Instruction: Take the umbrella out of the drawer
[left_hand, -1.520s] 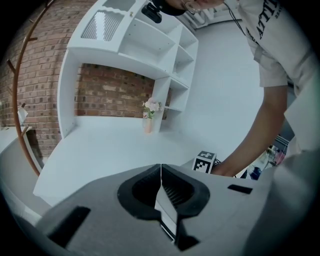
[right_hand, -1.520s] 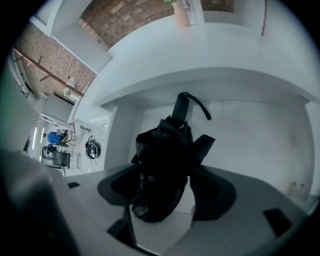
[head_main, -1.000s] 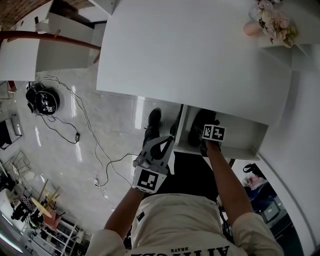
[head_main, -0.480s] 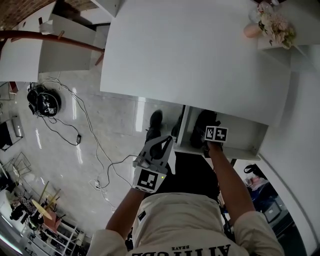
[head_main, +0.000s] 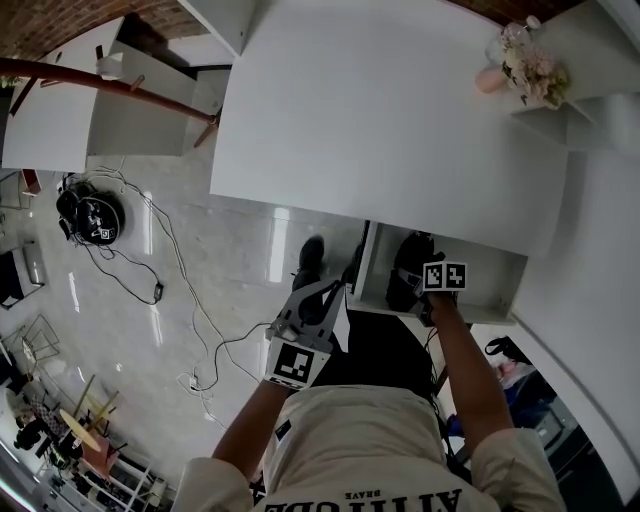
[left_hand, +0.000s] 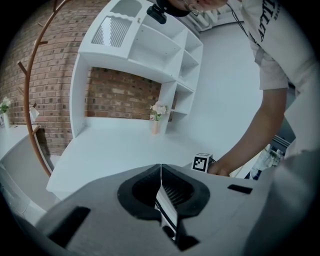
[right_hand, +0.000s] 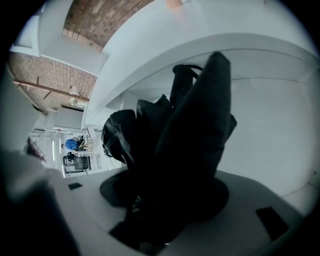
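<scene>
A folded black umbrella (right_hand: 195, 130) fills the right gripper view, its fabric bunched between the jaws of my right gripper (right_hand: 165, 195), which is shut on it. From the head view the umbrella (head_main: 404, 265) is a dark bundle in the open white drawer (head_main: 485, 298) under the desk, and the right gripper (head_main: 425, 290) reaches down into it. Left of the drawer, over the floor, my left gripper (head_main: 333, 286) is held with nothing in it. In its own view the left gripper (left_hand: 161, 170) has its jaws closed tip to tip.
The white desk top (head_main: 400, 120) overhangs the drawer, with a flower vase (head_main: 520, 55) at its far right corner. Cables (head_main: 190, 300) and a black round device (head_main: 90, 215) lie on the glossy floor to the left. The person's shoe (head_main: 308, 255) stands by the drawer.
My right gripper has come up a little in the drawer with the umbrella. The left gripper stays about where it was.
</scene>
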